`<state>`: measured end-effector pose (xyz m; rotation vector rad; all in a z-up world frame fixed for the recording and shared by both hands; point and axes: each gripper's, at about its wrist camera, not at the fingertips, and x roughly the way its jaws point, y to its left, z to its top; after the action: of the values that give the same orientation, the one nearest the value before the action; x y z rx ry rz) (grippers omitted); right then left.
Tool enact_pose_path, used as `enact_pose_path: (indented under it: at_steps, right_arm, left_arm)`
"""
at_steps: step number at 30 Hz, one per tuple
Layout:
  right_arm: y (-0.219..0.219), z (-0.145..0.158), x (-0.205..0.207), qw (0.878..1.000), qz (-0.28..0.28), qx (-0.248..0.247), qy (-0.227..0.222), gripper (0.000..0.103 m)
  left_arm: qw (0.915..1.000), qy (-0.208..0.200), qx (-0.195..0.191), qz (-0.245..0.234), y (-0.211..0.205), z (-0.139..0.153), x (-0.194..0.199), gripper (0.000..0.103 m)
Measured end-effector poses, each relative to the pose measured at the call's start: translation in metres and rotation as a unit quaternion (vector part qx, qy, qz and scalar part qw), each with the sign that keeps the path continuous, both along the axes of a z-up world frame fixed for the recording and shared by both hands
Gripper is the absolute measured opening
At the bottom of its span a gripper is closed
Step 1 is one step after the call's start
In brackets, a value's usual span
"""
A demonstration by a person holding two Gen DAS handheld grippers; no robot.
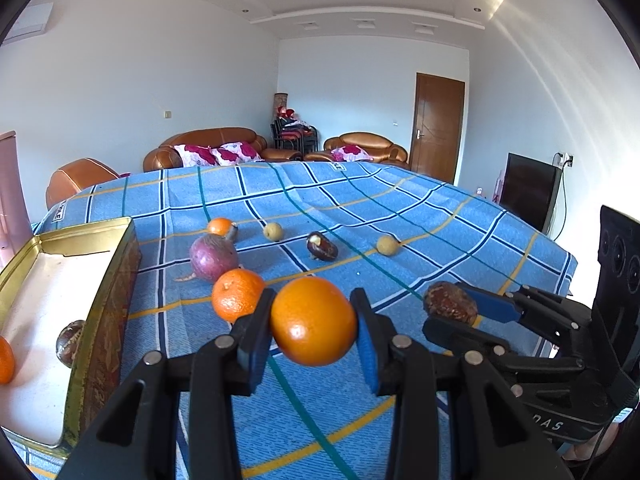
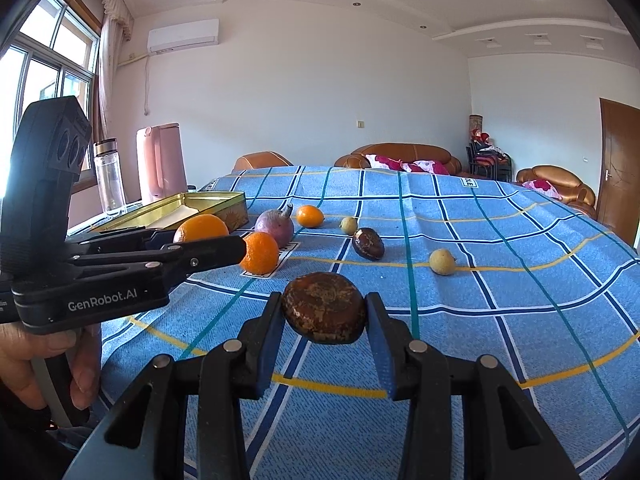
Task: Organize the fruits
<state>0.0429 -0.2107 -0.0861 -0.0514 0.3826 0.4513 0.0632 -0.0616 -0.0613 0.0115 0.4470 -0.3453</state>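
Observation:
My left gripper (image 1: 313, 322) is shut on an orange (image 1: 313, 322), held above the blue checked cloth; the same orange (image 2: 201, 227) shows at the left of the right wrist view. My right gripper (image 2: 324, 316) is shut on a brown wrinkled fruit (image 2: 324, 308), also lifted; that fruit (image 1: 450, 303) appears at the right of the left wrist view. A gold tin (image 1: 96, 300) at the left holds an orange (image 1: 5, 360) and a dark fruit (image 1: 70, 342). Loose on the cloth lie a mandarin (image 1: 237, 295), a purple fruit (image 1: 213, 258), a small orange (image 1: 220, 226), a dark fruit (image 1: 322, 246) and two small yellow fruits (image 1: 273, 231) (image 1: 387, 245).
The table's far and right edges drop off to sofas (image 1: 208, 148), a door (image 1: 438, 124) and a dark screen (image 1: 528, 190). A glass bottle (image 2: 109, 176) and a pink jug (image 2: 160, 166) stand behind the tin (image 2: 208, 210). A hand (image 2: 36, 364) holds the left gripper's handle.

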Motion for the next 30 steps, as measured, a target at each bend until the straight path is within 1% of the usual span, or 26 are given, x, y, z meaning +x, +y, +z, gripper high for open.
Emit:
enact_pose_path:
  at_steps: [11,20,30]
  right_arm:
    - [0.001,0.004,-0.006,1.000,0.002,0.000,-0.012,0.043]
    - [0.001,0.008,-0.008,1.000,0.003,-0.001,-0.023,0.043]
    - [0.002,0.016,-0.015,0.999,0.006,-0.003,-0.039,0.043]
  left_arm:
    - [0.9999,-0.014,0.000,0.009,0.004,0.003,-0.004,0.039]
    - [0.9991,-0.038,0.012,0.011,0.001,0.010,-0.012,0.039]
    - [0.9979,-0.061,0.015,0.017,0.003,0.022,-0.022,0.039]
